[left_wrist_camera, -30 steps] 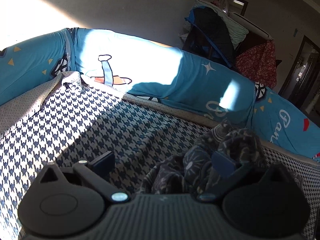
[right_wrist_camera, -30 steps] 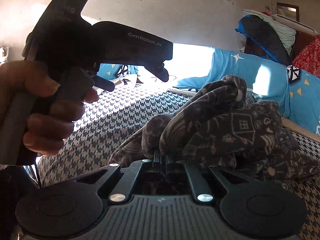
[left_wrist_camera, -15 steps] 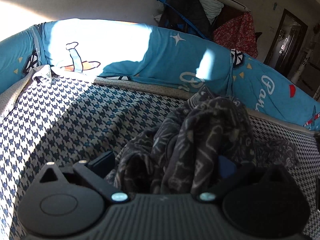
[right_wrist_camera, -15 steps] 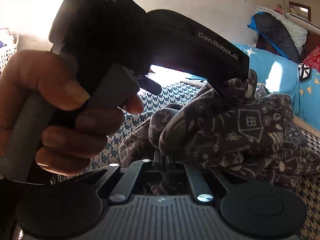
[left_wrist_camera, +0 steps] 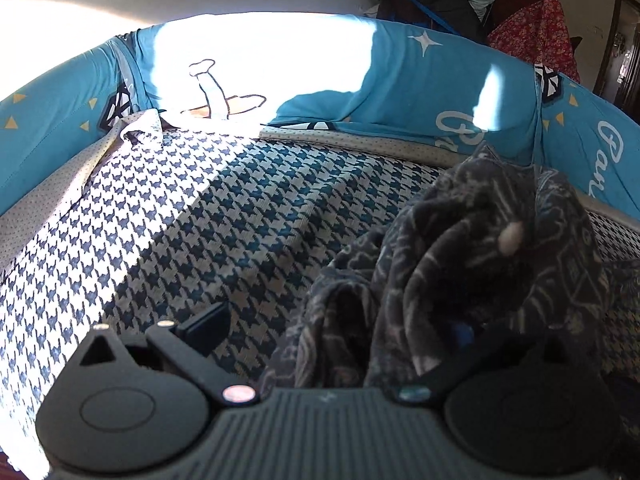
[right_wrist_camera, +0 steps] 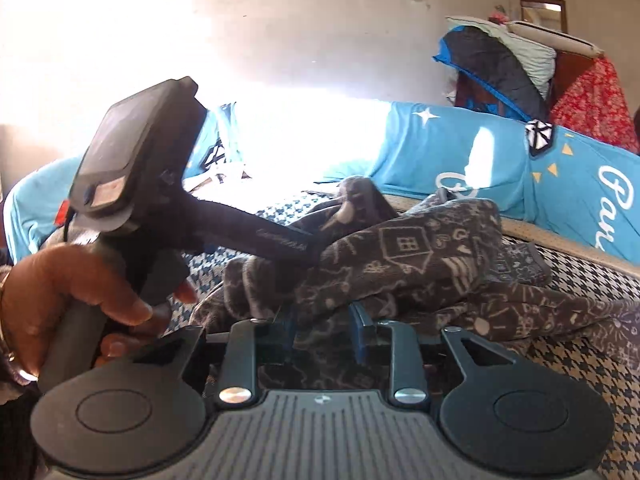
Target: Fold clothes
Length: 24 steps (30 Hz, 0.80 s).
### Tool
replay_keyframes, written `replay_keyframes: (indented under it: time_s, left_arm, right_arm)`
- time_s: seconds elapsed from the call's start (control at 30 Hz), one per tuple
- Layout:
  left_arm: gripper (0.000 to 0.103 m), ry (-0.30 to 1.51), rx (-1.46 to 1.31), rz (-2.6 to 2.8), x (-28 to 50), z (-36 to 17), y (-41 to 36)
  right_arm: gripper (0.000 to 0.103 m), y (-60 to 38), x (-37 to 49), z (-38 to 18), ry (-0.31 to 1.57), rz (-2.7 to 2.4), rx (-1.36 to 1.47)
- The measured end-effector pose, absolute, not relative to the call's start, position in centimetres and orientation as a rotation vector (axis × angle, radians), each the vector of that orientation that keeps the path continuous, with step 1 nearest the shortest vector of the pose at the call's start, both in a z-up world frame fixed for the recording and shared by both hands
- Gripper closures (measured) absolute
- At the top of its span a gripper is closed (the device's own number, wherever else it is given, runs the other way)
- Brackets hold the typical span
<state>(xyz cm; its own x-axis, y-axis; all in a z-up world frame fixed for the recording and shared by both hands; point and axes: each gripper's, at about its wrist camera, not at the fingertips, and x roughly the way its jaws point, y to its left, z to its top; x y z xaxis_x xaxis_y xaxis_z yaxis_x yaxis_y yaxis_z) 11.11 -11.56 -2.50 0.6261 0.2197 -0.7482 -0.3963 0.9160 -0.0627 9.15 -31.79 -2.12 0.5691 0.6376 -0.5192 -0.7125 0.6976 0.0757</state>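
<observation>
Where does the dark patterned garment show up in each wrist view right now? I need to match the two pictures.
Left wrist view: the dark patterned garment is bunched at lower right, rising over the right finger of the left hand-held gripper.
Right wrist view: the garment fills the centre, heaped just ahead of the right hand-held gripper.
Shared landmark: the blue bumper with its white star, behind the garment in both.

Two close wrist views over one dark garment, bed.

Matte black plastic left gripper bears pale lettering along its arm; right gripper has blue pads, silver screws, ribbed grey housing.
</observation>
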Motion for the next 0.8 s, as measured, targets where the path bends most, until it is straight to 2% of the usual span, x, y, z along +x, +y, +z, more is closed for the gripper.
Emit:
replay_keyframes:
  time_s: [0.37, 0.6, 0.63, 0.67, 0.73, 0.8]
  left_arm:
    - [0.000, 0.818, -0.205, 0.372, 10.3, -2.8, -11.1]
    - [0.000, 0.828, -0.236, 0.369, 10.1, -2.8, -10.3]
    - [0.000, 0.828, -0.235, 0.368, 10.1, -2.7, -10.3]
    - [0.000, 0.829, -0.235, 0.367, 10.1, -2.7, -10.2]
    - [0.000, 0.828, -0.245, 0.365, 10.0, -2.6, -10.0]
    - [0.000, 0.828, -0.260, 0.364, 9.9, -2.4, -9.8]
  right_arm:
    - [0.047, -32.2, 13.4, -2.4, 0.697, 0.661, 0.188]
    - [0.044, -30.8, 15.5, -3.9, 0.787, 0.645, 0.354]
    - [0.049, -30.6, 15.5, -4.0, 0.779, 0.637, 0.341]
    - [0.066, -30.4, 15.5, -4.0, 0.771, 0.628, 0.324]
    - [0.085, -30.2, 15.5, -4.1, 0.760, 0.613, 0.289]
    - [0.089, -30.4, 15.3, -3.9, 0.734, 0.596, 0.260]
